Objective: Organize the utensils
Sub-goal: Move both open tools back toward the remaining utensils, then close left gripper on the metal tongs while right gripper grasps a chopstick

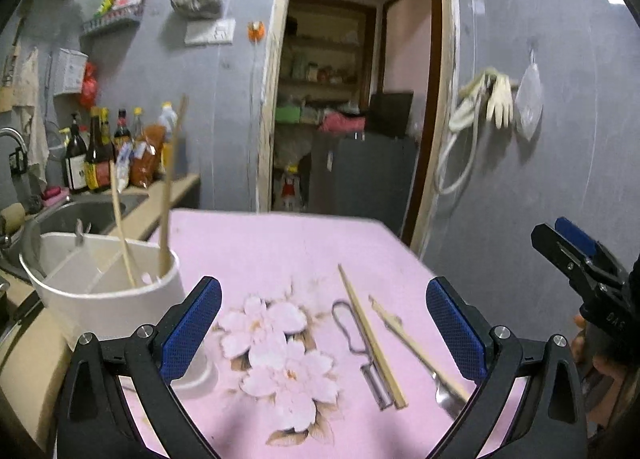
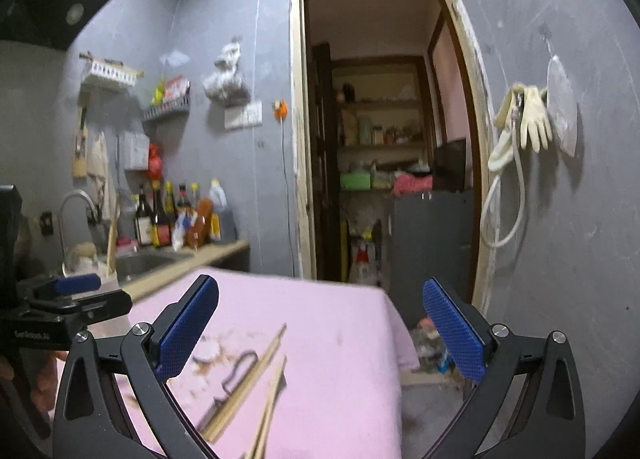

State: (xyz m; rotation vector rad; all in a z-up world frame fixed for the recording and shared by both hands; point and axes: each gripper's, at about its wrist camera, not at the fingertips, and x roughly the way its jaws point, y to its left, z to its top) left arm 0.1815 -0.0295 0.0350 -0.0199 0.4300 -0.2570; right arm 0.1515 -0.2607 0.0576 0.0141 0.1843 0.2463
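On the pink tablecloth (image 1: 280, 243), at five o'clock from the white holder (image 1: 108, 299), lay two chopsticks (image 1: 372, 335), a peeler (image 1: 360, 343) and what looked like a spoon (image 1: 442, 393). Both my left gripper (image 1: 324, 327) and right gripper (image 2: 320, 327) stood wide apart, grasping nothing. I judged the chopsticks light, stiff and slippery, best pinched mid-length.

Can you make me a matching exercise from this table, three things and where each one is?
Things:
1. white holder
2. peeler
3. spoon

Places:
A. partly under a chopstick, near the right edge of the left wrist view
B. at the table's left side, chopsticks standing in it
C. flat on the pink cloth, right of the flower print

Pairs: 1-B, 2-C, 3-A
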